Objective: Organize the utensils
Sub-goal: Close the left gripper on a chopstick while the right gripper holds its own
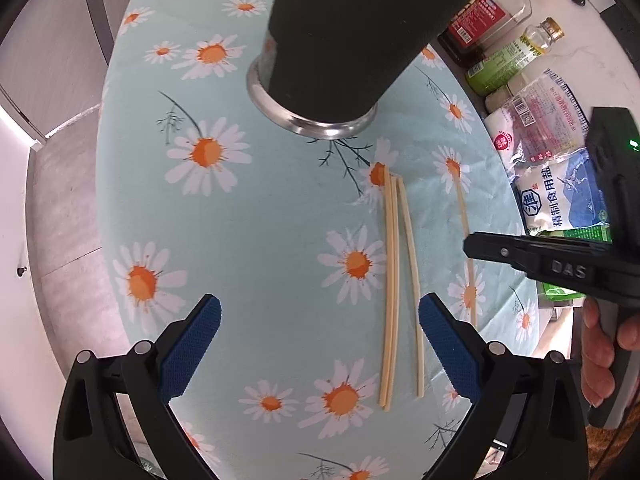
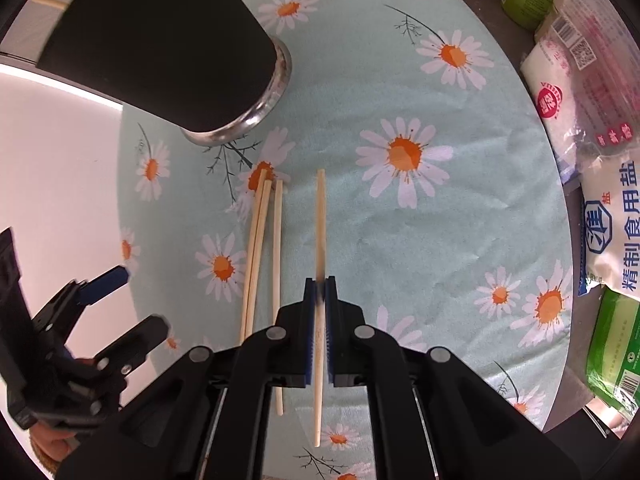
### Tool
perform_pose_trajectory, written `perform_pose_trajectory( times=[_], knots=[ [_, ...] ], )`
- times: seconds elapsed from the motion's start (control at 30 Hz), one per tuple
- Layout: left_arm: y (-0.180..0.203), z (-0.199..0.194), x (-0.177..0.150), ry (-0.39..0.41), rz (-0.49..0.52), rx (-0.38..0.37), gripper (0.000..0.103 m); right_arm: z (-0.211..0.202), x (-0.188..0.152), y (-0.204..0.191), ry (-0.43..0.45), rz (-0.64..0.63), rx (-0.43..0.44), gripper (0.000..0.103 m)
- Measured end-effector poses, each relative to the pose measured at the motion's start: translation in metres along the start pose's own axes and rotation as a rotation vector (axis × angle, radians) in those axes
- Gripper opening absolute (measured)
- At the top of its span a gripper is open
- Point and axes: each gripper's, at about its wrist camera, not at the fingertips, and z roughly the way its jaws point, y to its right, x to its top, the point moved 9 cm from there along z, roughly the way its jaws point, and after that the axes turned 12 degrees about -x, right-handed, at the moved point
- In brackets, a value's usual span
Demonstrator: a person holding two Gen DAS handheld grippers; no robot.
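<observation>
One chopstick (image 2: 320,240) is pinched tight in my right gripper (image 2: 319,300), and my left gripper (image 1: 320,344) hangs wide apart, holding nothing. Three more chopsticks (image 2: 262,248) lie on the daisy cloth (image 2: 400,240), near the black holder (image 2: 160,40) farther back, so I think most of the job is left.

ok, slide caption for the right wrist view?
Right gripper shut on one chopstick; three more lie beside the black utensil holder.

Daisy tablecloth (image 1: 248,208) — three chopsticks (image 1: 394,280) (loose), holder (image 1: 320,120).
</observation>
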Motion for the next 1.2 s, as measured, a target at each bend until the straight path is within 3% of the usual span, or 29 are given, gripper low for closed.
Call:
perform_pose_trajectory(
  times=[0.37,0.5,0.8,1.2],
  knots=[
    [0.017,0.039,0.016,-0.096,0.004,0.103,0.095,-0.011,-0.003,0.036,0.029,-0.022,0.098,0.006],
    [0.012,0.047,0.02,-0.114,0.01,0.179,0.086,-0.013,-0.001,0.051,0.025,-0.019,0.115,0.006],
    [0.012,0.06,0.028,-0.126,0.017,0.241,0.083,-0.033,-0.001,0.068,0.034,-0.048,0.141,0.006],
    [0.016,0.081,0.032,-0.151,0.034,0.259,0.081,-0.031,-0.001,0.065,0.029,-0.068,0.148,0.006]
  ],
)
